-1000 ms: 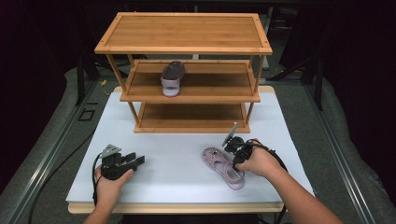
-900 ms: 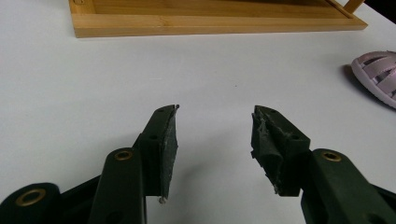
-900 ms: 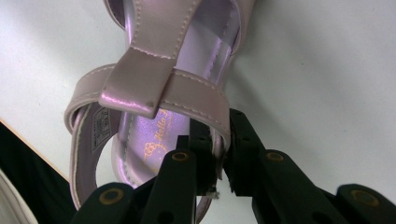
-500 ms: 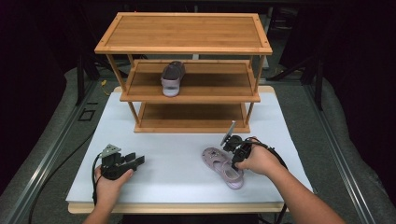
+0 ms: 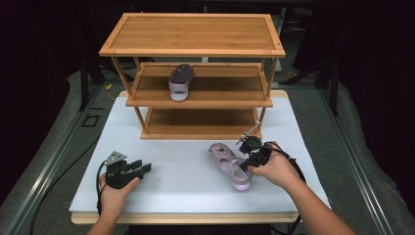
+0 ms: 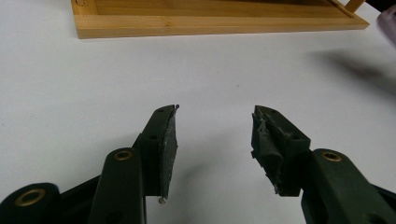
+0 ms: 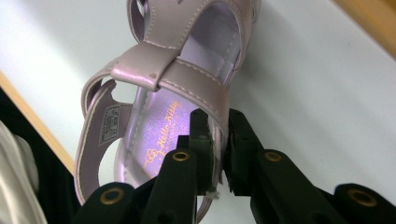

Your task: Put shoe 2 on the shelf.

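**Sandal pinched at the table's right, its mate on the rack's middle shelf**

Dark surroundings frame a white table (image 5: 186, 176) that carries a three-tier wooden shoe rack (image 5: 193, 34) across the upper centre of the high view. On the rack's middle shelf, left of centre, sits a single sandal (image 5: 180, 82) with a dark upper and pale sole, toe pointing toward the bottom of the frame.

Lower right of centre in the high view, a lilac sandal (image 5: 229, 165) lies on the white surface just in front of the rack's bottom shelf. The right gripper (image 5: 248, 159) meets it from the right, held in the person's right hand (image 5: 275, 169). In the right gripper view the two black jaws are closed on the sandal's side wall (image 7: 215, 135), one jaw inside the shoe and one outside, just below the strap that crosses the middle of the frame; gold lettering shows on the insole.

At the lower left of the high view the left hand (image 5: 116, 188) holds the left gripper (image 5: 142, 167) low over bare table, well apart from the sandal. In the left gripper view its jaws stand wide apart with nothing between them, and the rack's bottom edge (image 6: 219, 21) runs along the top of the frame.
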Available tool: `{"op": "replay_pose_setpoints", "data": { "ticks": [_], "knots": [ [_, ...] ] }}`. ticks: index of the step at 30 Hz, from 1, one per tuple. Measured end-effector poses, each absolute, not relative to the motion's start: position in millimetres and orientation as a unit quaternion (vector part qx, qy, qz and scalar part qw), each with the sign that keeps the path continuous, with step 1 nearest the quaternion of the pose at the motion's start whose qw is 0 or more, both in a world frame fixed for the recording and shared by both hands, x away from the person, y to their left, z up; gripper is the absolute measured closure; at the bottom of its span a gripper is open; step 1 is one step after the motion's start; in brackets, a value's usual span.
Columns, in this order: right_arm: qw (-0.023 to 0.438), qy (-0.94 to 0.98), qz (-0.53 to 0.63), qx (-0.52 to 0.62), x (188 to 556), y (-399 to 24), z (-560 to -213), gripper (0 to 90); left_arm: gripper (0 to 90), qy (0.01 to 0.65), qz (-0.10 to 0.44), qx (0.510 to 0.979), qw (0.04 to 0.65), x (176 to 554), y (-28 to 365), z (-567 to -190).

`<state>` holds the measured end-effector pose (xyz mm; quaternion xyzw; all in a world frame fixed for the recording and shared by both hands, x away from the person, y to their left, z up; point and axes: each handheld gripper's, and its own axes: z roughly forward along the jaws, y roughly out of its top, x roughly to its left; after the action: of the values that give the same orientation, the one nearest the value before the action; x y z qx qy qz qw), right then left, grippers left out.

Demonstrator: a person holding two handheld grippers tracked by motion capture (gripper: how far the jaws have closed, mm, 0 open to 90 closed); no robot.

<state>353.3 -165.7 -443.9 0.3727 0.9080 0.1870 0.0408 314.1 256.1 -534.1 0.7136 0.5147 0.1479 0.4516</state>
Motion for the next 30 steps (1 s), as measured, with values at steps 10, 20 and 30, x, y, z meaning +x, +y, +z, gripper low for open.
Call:
{"op": "replay_pose_setpoints", "data": {
  "ticks": [10, 20, 30],
  "knots": [
    [0.066, 0.855, 0.32, 0.403, 334, -180, -431, 83.1, 48.7, 0.515, 0.16, 0.712, 0.45, 314, 255, -535],
    [0.098, 0.782, 0.442, 0.428, 315, -191, -429, 83.1, 48.6, 0.52, 0.154, 0.703, 0.46, 316, 253, -536],
    [0.159, 0.714, 0.53, 0.429, 306, -185, -416, 83.1, 48.3, 0.52, 0.154, 0.705, 0.458, 317, 253, -539]
  ]
}}
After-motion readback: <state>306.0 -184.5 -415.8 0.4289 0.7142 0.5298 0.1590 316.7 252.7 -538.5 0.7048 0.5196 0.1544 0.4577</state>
